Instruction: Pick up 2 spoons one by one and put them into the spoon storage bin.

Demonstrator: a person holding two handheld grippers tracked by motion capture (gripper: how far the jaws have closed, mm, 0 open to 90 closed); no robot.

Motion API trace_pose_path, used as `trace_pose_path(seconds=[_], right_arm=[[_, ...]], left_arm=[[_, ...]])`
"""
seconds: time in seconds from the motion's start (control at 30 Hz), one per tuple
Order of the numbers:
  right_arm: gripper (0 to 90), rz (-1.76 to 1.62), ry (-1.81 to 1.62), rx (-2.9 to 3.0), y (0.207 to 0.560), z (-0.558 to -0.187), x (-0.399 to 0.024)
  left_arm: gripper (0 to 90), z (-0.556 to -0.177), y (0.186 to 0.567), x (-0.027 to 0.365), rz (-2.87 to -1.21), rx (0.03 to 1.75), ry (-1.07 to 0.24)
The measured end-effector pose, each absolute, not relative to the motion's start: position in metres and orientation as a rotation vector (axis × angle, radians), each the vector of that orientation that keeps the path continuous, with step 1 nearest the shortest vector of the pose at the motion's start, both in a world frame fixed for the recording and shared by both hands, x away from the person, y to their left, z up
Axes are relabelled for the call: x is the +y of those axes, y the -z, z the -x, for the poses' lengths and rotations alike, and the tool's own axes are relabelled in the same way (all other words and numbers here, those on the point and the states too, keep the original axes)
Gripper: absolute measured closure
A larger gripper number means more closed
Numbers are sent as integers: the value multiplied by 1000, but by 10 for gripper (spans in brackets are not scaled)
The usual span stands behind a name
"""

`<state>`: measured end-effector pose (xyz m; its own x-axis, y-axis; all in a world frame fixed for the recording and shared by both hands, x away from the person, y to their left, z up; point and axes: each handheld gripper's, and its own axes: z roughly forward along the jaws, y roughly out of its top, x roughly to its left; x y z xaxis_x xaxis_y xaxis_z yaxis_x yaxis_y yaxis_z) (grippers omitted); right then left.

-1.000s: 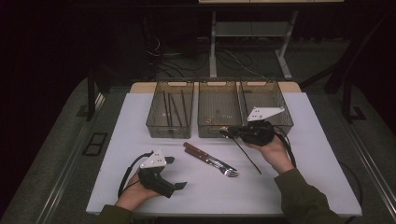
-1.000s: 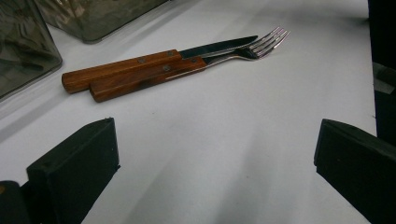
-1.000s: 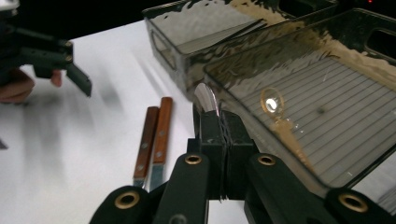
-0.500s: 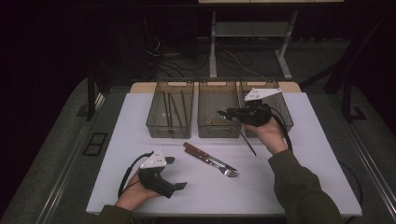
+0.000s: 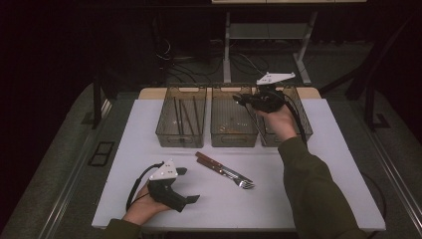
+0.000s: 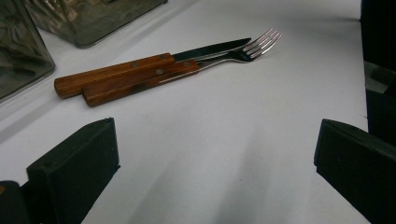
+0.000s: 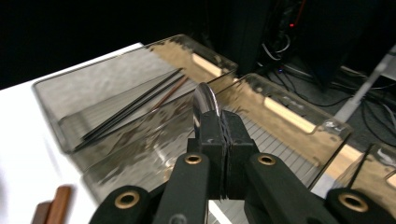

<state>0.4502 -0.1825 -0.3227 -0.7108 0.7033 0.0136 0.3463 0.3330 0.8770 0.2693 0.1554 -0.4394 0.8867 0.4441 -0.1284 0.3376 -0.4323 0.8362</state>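
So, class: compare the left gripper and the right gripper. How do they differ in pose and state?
The left gripper rests low on the white table by the fork and knife, while the right gripper is raised over the bins. The left gripper's jaws stand wide open and empty; the right gripper's are shut on a spoon. Both are black and hand-held.

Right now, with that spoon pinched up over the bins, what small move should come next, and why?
Probably lower the right hand-held gripper into the middle bin and let go. Its jaws are shut on the spoon, it hangs over that bin's far end, and the left bin holds chopsticks, so each bin seems to take one kind.
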Motion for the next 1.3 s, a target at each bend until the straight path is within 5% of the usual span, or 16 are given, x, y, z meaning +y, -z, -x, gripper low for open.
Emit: trace_pose_path(seconds=[0.77,0.97,1.3], right_arm=[[877,-1048,-1200,2220,354,-509,-158],[613,-1085,-1176,2215,360,-506,-158],[497,-1119,-1240,2219,356,-484,-176]], left_arm=[[0,-271,439,155,-2055,562,-123],[0,-271,439,155,-2054,555,-126],[0,-271,439,154,-2061,555,-132]])
